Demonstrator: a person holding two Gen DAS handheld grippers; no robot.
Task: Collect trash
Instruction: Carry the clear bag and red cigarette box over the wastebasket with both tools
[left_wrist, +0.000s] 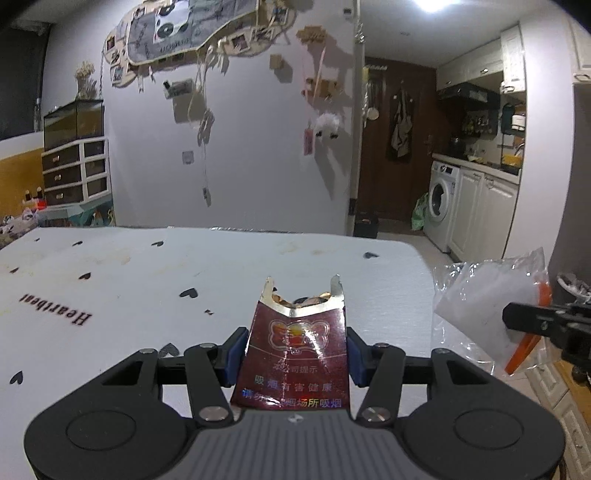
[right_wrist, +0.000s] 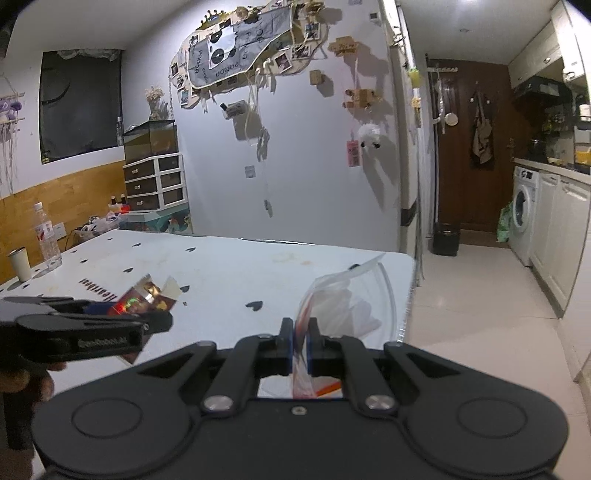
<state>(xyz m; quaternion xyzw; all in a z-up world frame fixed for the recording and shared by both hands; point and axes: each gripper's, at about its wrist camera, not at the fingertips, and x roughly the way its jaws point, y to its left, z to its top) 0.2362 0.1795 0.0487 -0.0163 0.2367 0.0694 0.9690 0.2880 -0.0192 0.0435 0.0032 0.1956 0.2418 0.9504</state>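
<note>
My left gripper is shut on a torn dark-red cigarette pack, held upright above the white table. The pack also shows in the right wrist view, in the left gripper at the left. My right gripper is shut on a clear plastic bag with white and orange contents, held above the table's right edge. The bag and the right gripper show at the right of the left wrist view.
The table cover carries black hearts and the word "Heartbeat". A water bottle and a metal cup stand at the table's far left. A small black bin stands on the floor by the brown door. A washing machine is on the right.
</note>
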